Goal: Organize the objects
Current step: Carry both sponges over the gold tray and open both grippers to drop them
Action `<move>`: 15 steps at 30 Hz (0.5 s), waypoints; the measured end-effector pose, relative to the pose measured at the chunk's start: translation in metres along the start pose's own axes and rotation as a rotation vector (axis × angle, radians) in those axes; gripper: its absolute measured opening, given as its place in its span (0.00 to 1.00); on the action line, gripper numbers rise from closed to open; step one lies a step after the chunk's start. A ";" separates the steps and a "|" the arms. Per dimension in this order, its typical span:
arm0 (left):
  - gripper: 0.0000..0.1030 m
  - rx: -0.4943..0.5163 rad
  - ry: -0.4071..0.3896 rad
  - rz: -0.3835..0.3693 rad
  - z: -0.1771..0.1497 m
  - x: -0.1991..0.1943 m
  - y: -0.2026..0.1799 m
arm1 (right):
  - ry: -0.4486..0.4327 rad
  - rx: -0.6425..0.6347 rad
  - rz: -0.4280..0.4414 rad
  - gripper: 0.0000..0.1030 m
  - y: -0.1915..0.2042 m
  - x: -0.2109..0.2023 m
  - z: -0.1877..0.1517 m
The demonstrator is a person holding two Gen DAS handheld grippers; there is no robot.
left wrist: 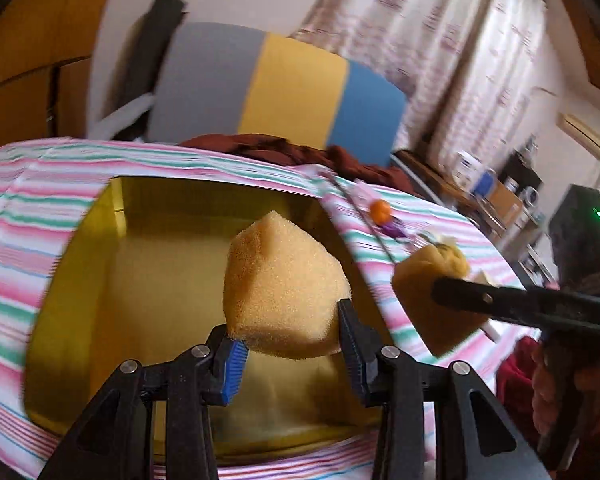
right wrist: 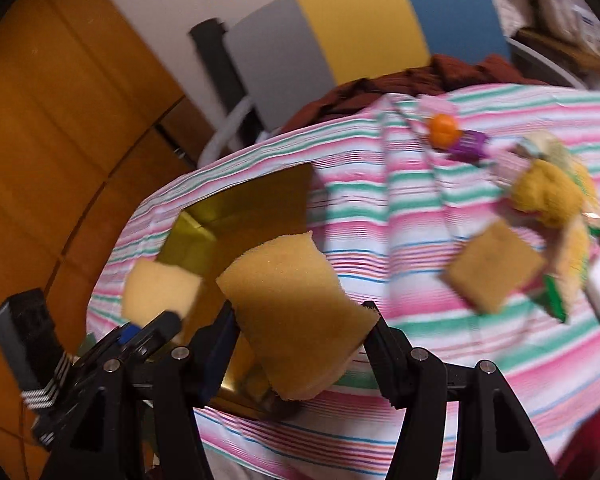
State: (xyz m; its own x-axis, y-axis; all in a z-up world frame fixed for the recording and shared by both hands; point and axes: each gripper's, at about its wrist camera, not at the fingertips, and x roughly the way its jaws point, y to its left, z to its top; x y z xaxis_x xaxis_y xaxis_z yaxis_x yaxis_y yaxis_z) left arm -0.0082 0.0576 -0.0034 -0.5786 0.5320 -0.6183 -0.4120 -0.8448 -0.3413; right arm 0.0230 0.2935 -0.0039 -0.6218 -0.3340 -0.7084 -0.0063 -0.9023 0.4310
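we are mid-drop: our left gripper (left wrist: 288,344) pinches a pale yellow foam sponge (left wrist: 284,288) above the open yellow box (left wrist: 76,264); our right gripper (right wrist: 300,344) clamps a darker yellow sponge (right wrist: 296,312) beside that box. next, we likely lower and release inside.

Yellow sponge (right wrist: 296,312) between right gripper (right wrist: 300,320) jaws

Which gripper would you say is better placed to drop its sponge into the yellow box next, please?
Probably left: its sponge hangs directly over the box, while the right sponge sits beside the box's edge.
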 end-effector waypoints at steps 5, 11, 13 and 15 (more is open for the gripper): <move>0.41 -0.050 0.002 0.060 0.002 -0.003 0.036 | 0.051 -0.064 0.044 0.60 0.042 0.033 -0.001; 0.41 -0.060 0.039 0.139 -0.002 0.005 0.055 | 0.109 -0.114 0.038 0.62 0.070 0.070 -0.008; 0.41 -0.071 0.051 0.174 -0.004 0.006 0.063 | 0.118 -0.103 0.025 0.62 0.073 0.080 -0.006; 0.42 -0.091 0.059 0.192 -0.004 0.005 0.071 | 0.119 -0.088 0.020 0.63 0.073 0.087 -0.003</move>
State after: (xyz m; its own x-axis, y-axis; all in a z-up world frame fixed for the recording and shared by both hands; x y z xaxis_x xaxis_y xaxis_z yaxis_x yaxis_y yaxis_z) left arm -0.0377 0.0002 -0.0336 -0.5973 0.3590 -0.7172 -0.2317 -0.9334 -0.2742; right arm -0.0297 0.1975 -0.0356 -0.5236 -0.3771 -0.7640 0.0768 -0.9140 0.3985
